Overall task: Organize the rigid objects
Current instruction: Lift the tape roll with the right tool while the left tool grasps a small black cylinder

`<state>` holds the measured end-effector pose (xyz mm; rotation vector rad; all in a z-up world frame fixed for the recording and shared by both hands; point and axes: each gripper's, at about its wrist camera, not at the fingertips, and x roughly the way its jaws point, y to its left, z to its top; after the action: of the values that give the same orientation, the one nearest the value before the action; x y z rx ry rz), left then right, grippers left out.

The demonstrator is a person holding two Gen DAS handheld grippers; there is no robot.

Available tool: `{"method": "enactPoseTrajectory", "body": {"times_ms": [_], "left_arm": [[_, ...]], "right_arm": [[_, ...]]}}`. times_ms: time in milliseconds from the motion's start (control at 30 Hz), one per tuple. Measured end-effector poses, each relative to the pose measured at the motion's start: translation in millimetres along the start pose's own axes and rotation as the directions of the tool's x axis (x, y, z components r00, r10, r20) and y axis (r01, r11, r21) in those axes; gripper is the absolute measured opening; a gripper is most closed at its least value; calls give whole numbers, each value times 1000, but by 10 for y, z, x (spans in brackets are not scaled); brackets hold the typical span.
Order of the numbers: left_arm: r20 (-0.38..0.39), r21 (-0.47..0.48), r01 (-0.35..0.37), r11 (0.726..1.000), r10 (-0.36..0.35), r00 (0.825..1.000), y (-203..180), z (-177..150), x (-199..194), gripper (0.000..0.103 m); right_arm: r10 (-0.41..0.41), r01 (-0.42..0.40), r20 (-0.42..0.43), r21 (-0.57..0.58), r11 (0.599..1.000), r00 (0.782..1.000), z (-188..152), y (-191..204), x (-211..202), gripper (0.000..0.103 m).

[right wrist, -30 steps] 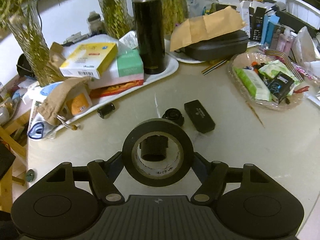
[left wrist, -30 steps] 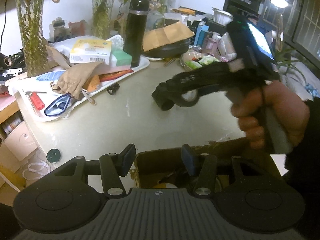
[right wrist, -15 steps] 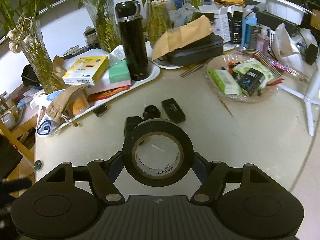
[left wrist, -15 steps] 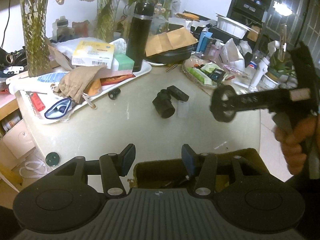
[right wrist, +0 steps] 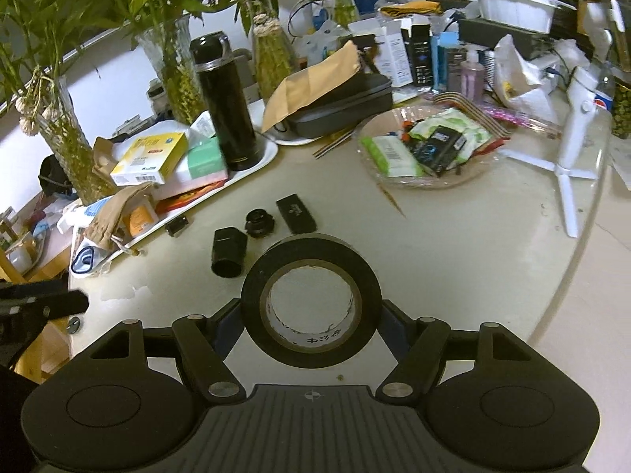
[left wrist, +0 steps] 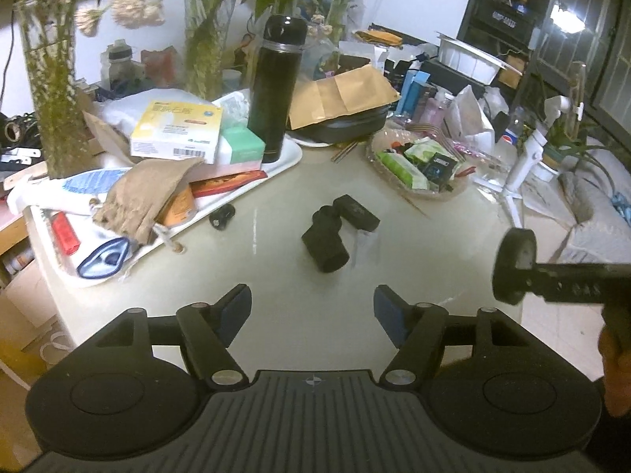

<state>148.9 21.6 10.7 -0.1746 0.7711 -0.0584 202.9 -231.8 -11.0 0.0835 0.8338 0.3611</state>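
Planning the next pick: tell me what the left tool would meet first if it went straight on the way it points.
Likely the bare tabletop just ahead of the open left tool; the nearest object beyond is the black cylinder, though depth is uncertain.

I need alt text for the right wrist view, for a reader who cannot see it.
The right tool grips a black tape roll upright between its fingers, above a pale round table. Beyond it lie a black cylinder, a small round black part and a flat black box, with cluttered trays and plant vases behind.
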Motion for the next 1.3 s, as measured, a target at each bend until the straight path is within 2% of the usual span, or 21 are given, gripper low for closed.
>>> {"method": "enactPoseTrajectory", "body": {"times_ms": [300,467,767,900,967,1100,1133,1267,1300], "left_arm": [[-105,-43,30,999,-34,994,-8,285,440,68],[-172,-129,15,992,-37,984,84,441,757,68],[-253,-351,37,936,-133,958,285,604,1349,67],[-278,-374,3,927,-115,954,314,610,1596,67],[-278,-405,13,914,-136,951,353,597,1692,67],[-281,-431,13,902,-148,948,404,589,1845,59],[-282,-435,17,900,-154,947,412,587,1872,52],[-285,-459,41,888,-191,939,419,566,1959,40],[-283,-456,48,889,-196,939,414,568,1968,40]], "right_arm": [[-17,17,11,-2,1000,1000,-101,-181,-136,75],[-24,24,14,-18,1000,1000,-155,-227,-174,75],[-13,13,13,-11,1000,1000,-204,-284,-188,75],[-13,14,16,-16,1000,1000,-204,-285,-189,75],[-13,13,17,-17,1000,1000,-204,-285,-186,75],[-8,8,13,-15,1000,1000,-205,-291,-175,75],[-6,6,13,-14,1000,1000,-207,-294,-177,75],[-4,4,12,-7,1000,1000,-213,-307,-181,75],[-4,4,12,-6,1000,1000,-215,-309,-181,75]]}}
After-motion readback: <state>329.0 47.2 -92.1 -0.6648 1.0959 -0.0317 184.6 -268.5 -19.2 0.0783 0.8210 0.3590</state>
